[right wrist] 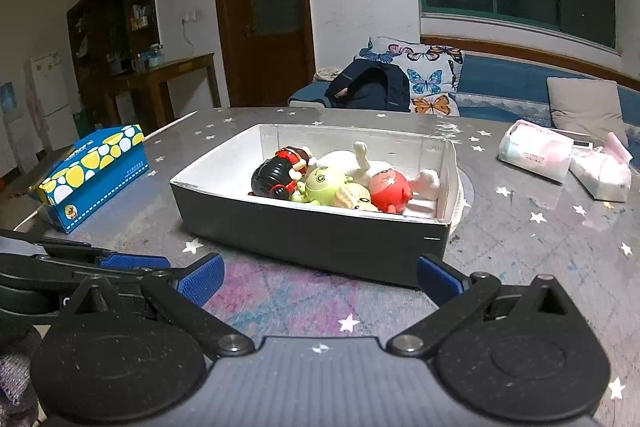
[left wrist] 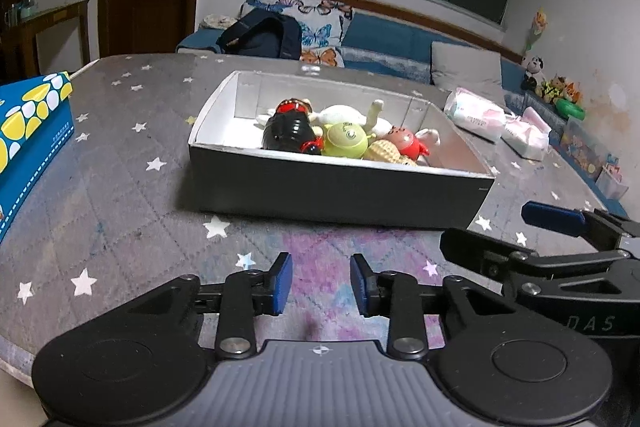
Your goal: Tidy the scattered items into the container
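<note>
Now we hold both tools low over the desk (right wrist: 540, 239), whose star-printed cover carries everything. Largest on it is the container (right wrist: 320, 239), a shallow box, dark outside and white inside, standing open-topped near the middle so toys can be dropped in from above. To its left lies a blue tissue box (right wrist: 96, 171) with yellow and white spots; to its right, well apart, lie two soft tissue packs (right wrist: 534, 155), which we judge to be no part of the scatter.

Inside the container the toys are bunched toward the right end: a black-haired doll (right wrist: 276, 175), a white plush (right wrist: 352, 159) behind it, a red figure (right wrist: 388, 189), a green figure (right wrist: 324, 185), and a pale yellow one (right wrist: 354, 197) nearest the front wall. We see no loose toy on the desk, so we judge the tidying about done.

Our right claw (right wrist: 320, 277) is spread wide and empty, just before the container's front wall. Our left claw (left wrist: 320, 285) is parted by a narrow gap, also empty, further from the box.
</note>
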{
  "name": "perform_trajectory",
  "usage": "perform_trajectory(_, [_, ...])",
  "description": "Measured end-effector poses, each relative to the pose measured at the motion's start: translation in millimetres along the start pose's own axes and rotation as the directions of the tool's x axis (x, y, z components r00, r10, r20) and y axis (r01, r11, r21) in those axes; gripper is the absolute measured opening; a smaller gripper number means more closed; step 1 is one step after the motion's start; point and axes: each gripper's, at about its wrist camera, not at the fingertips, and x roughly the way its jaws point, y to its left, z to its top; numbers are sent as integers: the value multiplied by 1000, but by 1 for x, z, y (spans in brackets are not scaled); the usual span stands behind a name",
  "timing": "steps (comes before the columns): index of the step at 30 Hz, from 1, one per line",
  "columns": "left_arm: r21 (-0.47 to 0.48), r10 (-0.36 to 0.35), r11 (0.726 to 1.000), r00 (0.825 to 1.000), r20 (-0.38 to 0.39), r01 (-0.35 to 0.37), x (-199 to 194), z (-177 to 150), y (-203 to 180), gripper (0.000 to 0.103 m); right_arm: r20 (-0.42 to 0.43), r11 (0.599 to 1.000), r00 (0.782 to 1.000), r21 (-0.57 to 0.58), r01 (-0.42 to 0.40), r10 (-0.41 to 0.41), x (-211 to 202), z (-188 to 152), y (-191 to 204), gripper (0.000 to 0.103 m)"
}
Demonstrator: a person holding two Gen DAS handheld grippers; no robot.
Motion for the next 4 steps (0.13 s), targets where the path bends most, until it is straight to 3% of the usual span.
perform_trajectory(4, [0, -7, 1000, 1000, 10, 7, -2, 2, -2, 32, 6, 1000, 1000, 3, 2, -2, -3, -2, 0, 103])
